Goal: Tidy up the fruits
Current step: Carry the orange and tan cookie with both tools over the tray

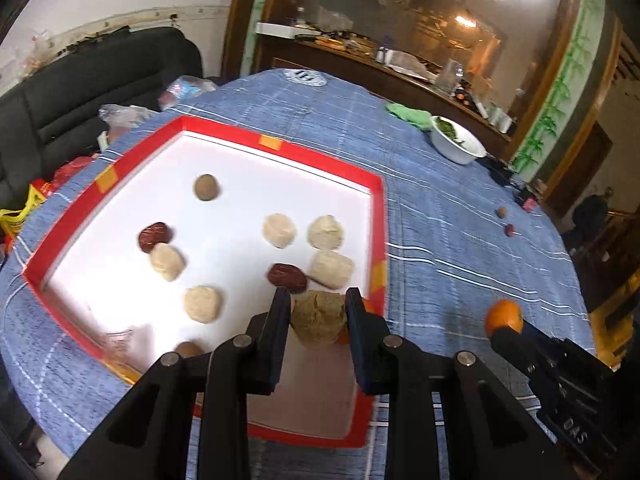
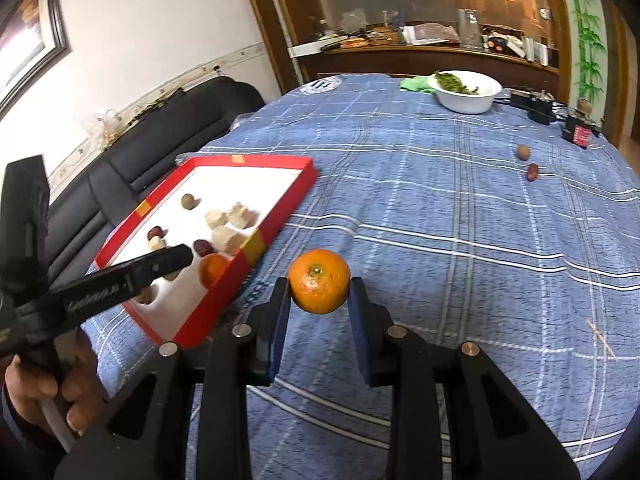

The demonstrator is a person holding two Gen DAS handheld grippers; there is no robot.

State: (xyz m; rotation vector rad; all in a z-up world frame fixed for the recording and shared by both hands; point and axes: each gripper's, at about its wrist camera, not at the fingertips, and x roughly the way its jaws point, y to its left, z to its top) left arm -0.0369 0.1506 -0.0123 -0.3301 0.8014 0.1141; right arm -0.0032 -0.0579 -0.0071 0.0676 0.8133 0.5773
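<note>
A red-rimmed white tray (image 1: 378,216) lies on the blue checked tablecloth and holds several pale lumps, red dates (image 1: 287,277) and brown round fruits (image 1: 206,187). My left gripper (image 1: 319,316) is shut on a tan crumbly lump (image 1: 319,320) above the tray's near right corner. My right gripper (image 2: 319,292) is shut on an orange (image 2: 319,281), held above the cloth right of the tray (image 2: 256,248). A second orange (image 2: 214,270) lies inside the tray by its near rim. The held orange also shows in the left wrist view (image 1: 504,318).
A brown fruit (image 2: 523,152) and a red date (image 2: 532,172) lie on the cloth at the far right. A white bowl of greens (image 2: 468,90) and a green cloth (image 2: 416,82) stand at the far edge. A black sofa (image 2: 168,128) is left of the table.
</note>
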